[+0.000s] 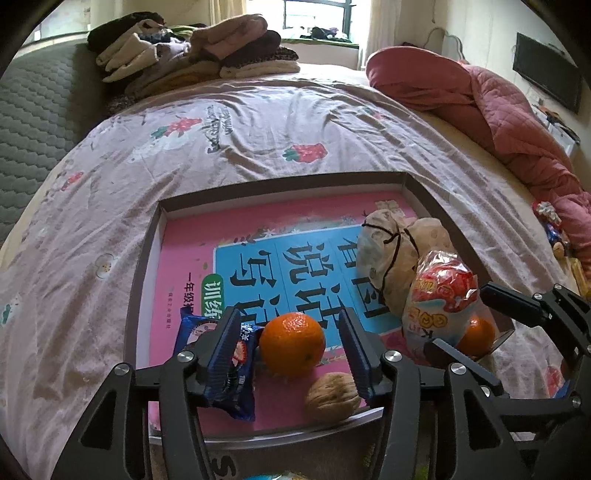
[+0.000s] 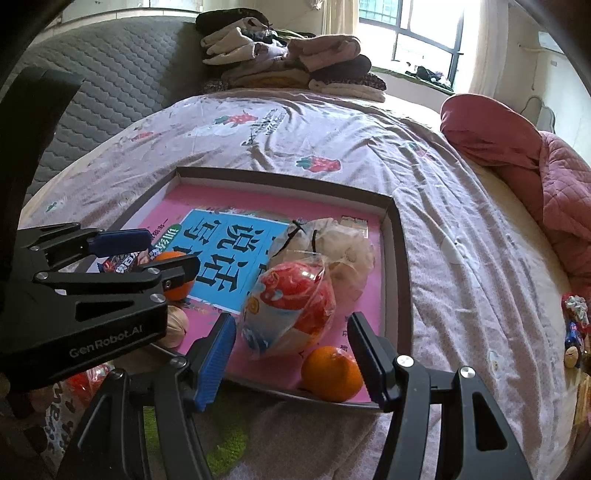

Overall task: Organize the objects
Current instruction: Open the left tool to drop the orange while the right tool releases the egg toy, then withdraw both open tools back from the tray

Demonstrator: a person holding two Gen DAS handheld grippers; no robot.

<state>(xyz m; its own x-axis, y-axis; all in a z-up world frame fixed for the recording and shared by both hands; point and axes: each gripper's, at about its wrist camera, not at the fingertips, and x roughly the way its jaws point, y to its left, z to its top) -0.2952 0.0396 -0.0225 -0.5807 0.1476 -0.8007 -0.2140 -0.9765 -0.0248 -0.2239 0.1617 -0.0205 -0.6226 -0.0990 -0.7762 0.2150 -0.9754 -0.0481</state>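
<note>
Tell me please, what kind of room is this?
Most likely a bedroom in a home: a bed with a strawberry-print sheet, folded clothes stacked on it, a pink quilt, and a window behind.

Daylight from the blown-out window [image 2: 424,33] lights the scene softly (fisheye edges curve, corners black).

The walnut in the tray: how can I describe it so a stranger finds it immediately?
On the bed lies a shallow dark-rimmed tray holding a pink book. At the tray's near edge, just below an orange, sits the walnut. It alone is brown, wrinkled and unwrapped.
</note>
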